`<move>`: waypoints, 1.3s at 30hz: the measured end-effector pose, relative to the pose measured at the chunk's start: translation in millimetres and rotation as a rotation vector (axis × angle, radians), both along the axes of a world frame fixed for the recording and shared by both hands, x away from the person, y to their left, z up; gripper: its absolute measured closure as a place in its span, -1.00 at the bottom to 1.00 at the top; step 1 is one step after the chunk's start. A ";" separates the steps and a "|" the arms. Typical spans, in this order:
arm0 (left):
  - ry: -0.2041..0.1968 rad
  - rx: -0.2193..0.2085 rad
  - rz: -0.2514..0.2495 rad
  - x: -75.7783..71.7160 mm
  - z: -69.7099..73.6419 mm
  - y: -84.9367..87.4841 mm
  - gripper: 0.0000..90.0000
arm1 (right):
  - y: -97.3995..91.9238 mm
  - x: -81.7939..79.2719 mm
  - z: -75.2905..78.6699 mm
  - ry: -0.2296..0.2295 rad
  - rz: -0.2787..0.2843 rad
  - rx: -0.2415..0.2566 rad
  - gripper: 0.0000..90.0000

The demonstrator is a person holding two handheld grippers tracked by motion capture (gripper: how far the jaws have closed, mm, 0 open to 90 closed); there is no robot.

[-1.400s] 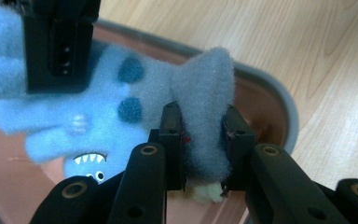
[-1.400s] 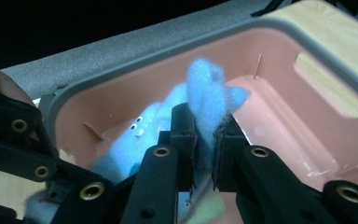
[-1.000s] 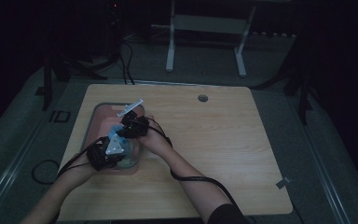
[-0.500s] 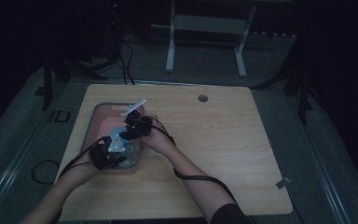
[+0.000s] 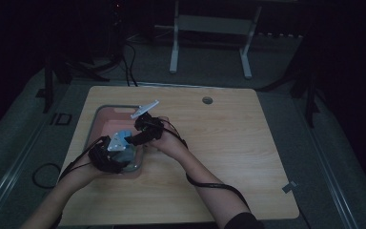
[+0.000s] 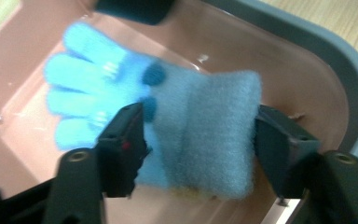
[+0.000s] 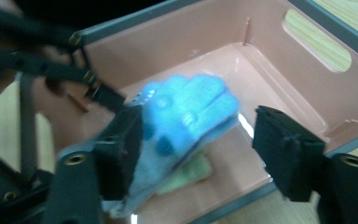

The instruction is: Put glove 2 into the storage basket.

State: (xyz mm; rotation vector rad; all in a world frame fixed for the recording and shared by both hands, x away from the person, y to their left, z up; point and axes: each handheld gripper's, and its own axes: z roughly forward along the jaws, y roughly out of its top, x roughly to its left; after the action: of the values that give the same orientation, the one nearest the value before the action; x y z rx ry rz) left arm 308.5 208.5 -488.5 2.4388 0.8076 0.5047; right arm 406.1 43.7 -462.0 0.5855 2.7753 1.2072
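The wooden desk (image 5: 228,157) carries a pink tub with a grey rim (image 5: 106,110) on its left part; both pairs of fingers reach down into that tub. A small round grommet (image 5: 207,100) sits in the desk surface well beyond and to the right of the fingers, near the far edge.

Black hand-held gripper (image 6: 196,140), brass screws
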 end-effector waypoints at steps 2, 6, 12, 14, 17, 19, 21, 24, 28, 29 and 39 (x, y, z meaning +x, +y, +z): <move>0.007 0.000 0.009 0.1 3.1 -1.3 -0.45 | -3.9 -2.2 2.6 -0.006 0.004 0.009 -0.35; -0.005 -0.009 0.026 -0.5 8.9 -6.2 -0.66 | -12.4 -4.8 6.7 -0.004 0.024 0.034 -0.59; -0.022 -0.054 -0.003 -4.7 20.1 -13.9 -0.67 | -25.0 -10.3 4.9 -0.003 0.066 0.034 -0.66; -0.016 -0.077 -0.018 -7.0 22.7 -18.9 -0.67 | -29.8 -11.2 3.2 -0.019 0.072 0.029 -0.66; -0.018 -0.092 -0.038 -10.7 25.8 -26.7 -0.67 | -37.4 -12.9 0.6 -0.022 0.075 0.025 -0.66; -0.013 -0.112 -0.054 -12.8 27.7 -31.1 -0.67 | -43.1 -13.9 -1.6 -0.025 0.077 0.025 -0.66; -0.008 -0.124 -0.082 -16.2 30.2 -37.7 -0.67 | -46.3 -14.4 -2.6 -0.032 0.070 0.022 -0.66; -0.001 -0.143 -0.129 -22.2 32.1 -49.6 -0.67 | -61.7 -16.4 -6.4 -0.027 0.059 0.020 -0.66; -0.005 -0.143 -0.175 -27.3 30.8 -65.1 -0.67 | -76.1 -18.3 -11.2 -0.024 0.047 0.016 -0.65; -0.010 -0.138 -0.187 -28.3 30.6 -68.5 -0.67 | -79.3 -19.4 -12.2 -0.028 0.047 0.010 -0.65; 0.021 -0.184 -0.248 -32.1 24.6 -93.6 -0.67 | -111.7 -26.9 -23.0 -0.022 0.026 0.002 -0.65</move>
State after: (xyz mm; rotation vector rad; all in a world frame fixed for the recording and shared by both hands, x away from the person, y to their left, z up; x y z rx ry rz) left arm 276.4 114.9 -463.9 2.3332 0.5239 0.2979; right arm 379.2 -68.0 -485.0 0.5344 2.7724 1.2144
